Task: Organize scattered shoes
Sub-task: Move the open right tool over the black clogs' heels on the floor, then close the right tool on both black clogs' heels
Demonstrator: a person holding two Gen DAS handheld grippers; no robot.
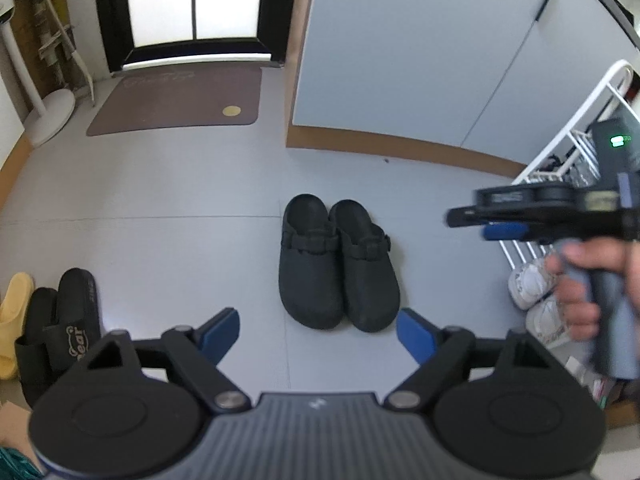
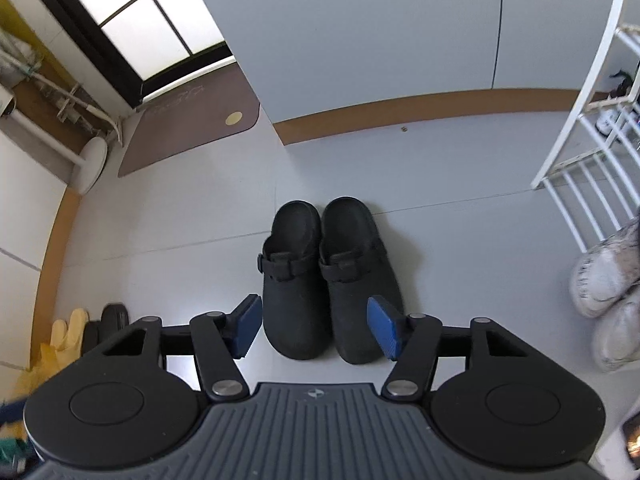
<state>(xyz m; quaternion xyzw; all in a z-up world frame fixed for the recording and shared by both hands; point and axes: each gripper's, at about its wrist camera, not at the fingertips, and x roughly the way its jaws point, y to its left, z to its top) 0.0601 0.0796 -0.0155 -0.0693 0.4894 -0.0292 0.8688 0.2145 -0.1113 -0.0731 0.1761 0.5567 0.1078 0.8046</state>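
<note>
A pair of black clogs (image 1: 336, 264) stands side by side on the grey floor, toes toward me; it also shows in the right wrist view (image 2: 324, 280). My left gripper (image 1: 318, 334) is open and empty, just short of the clogs' toes. My right gripper (image 2: 316, 330) is open and empty, its blue pads (image 2: 384, 330) on either side of the clogs' toes, above them. The right gripper also shows from the side in the left wrist view (image 1: 480, 226), held in a hand.
Black slides (image 1: 60, 328) and a yellow slipper (image 1: 12, 320) lie at the left. White sneakers (image 2: 608, 292) sit by a white shoe rack (image 2: 580, 152) at the right. A brown doormat (image 1: 180, 100), a fan base (image 1: 50, 116) and a grey cabinet (image 1: 420, 52) lie beyond.
</note>
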